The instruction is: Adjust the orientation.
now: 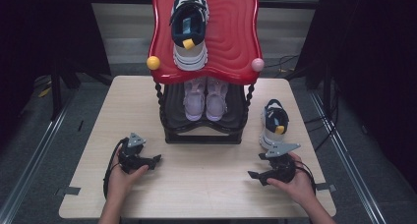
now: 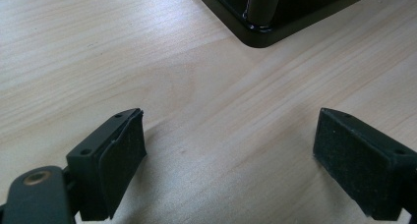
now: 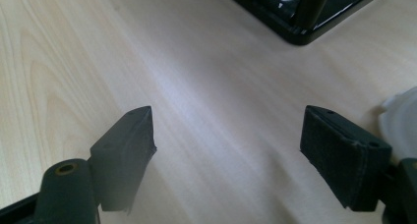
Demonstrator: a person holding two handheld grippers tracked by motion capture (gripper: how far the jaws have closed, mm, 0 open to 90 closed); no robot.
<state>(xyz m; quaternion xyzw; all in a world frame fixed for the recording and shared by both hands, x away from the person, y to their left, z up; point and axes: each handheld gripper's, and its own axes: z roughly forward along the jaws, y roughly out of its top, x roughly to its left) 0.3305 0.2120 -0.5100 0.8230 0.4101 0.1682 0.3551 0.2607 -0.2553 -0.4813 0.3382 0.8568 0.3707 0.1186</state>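
Sneaker (image 1: 273, 127), white and navy with a yellow tab, stands on the wooden table (image 1: 206, 184) at right of centre in the high view, toe toward the bottom of the frame, just beside the right edge of the black lower shelf (image 1: 204, 130) but apart from it. Right gripper (image 1: 255, 175) lies directly below the sneaker in the frame, near its toe, held in a hand at lower right; its tips point toward frame left, away from the shoe. In the right gripper view its jaws stand wide apart over bare wood with nothing between the pads; a white curved edge, likely the sneaker's sole (image 3: 401, 121), shows at the right margin just beyond the right-hand jaw. Whether it touches that jaw cannot be told.

Left gripper (image 1: 156, 159) sits at lower left of the high view, well apart from the sneaker, the shelf base between them. Its jaws are also spread, empty, with wood grain between the pads and a corner of the shelf base (image 2: 265, 32) at upper centre.

Matching sneaker (image 1: 189, 30) rests on the red top tray (image 1: 236, 37), upper centre. Pink pair (image 1: 205, 98) sits on the lower shelf.
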